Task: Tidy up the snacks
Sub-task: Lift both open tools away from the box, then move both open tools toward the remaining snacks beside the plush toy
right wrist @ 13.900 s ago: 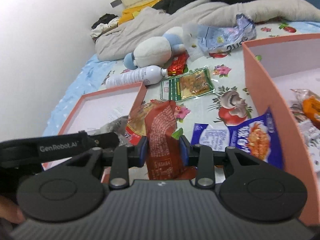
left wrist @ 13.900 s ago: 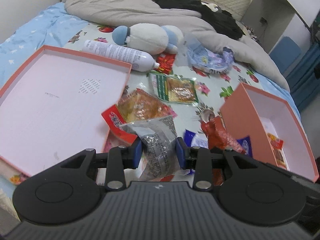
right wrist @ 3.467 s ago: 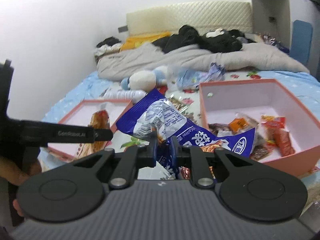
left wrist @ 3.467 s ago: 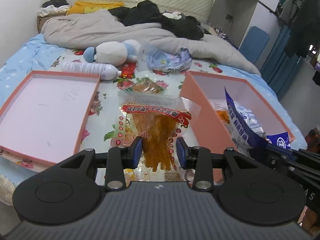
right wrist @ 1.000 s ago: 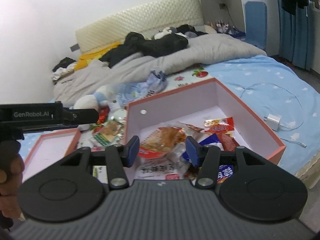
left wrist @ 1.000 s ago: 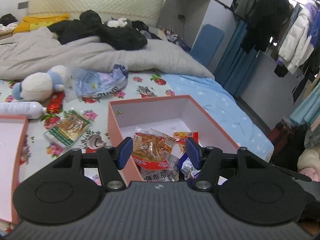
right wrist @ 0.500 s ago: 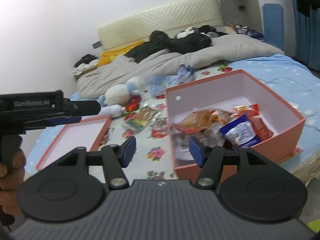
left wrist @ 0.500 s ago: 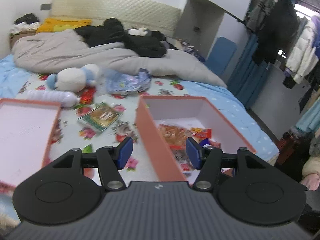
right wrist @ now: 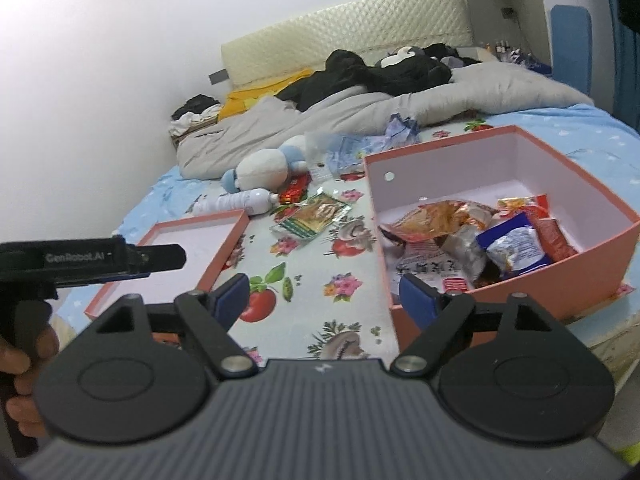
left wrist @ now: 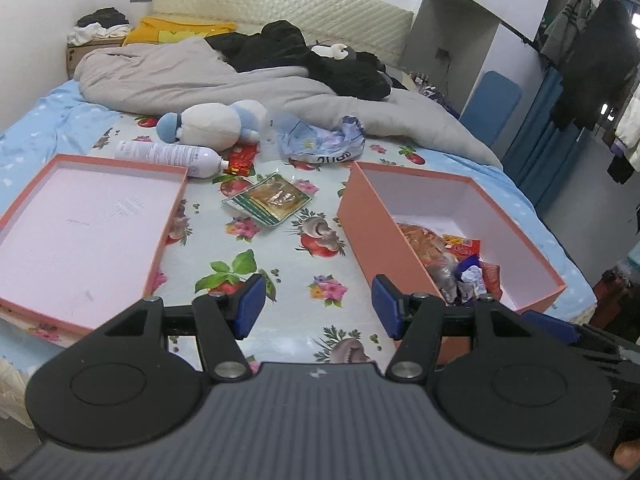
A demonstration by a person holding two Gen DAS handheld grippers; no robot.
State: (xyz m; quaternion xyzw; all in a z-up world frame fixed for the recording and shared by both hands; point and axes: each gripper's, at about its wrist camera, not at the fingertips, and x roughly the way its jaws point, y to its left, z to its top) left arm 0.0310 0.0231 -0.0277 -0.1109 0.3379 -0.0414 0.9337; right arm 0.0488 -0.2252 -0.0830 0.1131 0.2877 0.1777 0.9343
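**Both grippers empty above the bed; snacks gathered in the box**

The box lid (left wrist: 86, 222) lies empty at left. The left gripper (left wrist: 318, 306) has its jaws spread with nothing between them. A green-edged snack packet (left wrist: 269, 199) remains on the floral sheet (left wrist: 296, 308). The right gripper (right wrist: 318, 294) has just been opening; its jaws are wide and empty. Several snack packets (right wrist: 464, 234) lie inside the pink box (right wrist: 516, 286).

The grey-printed foil packet, the red snack packet, the clear pouch of orange strips and the blue-and-white bag, once clamped, are now seen heaped inside the deep salmon cardboard box (right wrist: 472, 272) at 3 o'clock. Nothing is held by the left gripper (left wrist: 318, 306). The right gripper (right wrist: 322, 298) jaws have just been opening, nothing between them.
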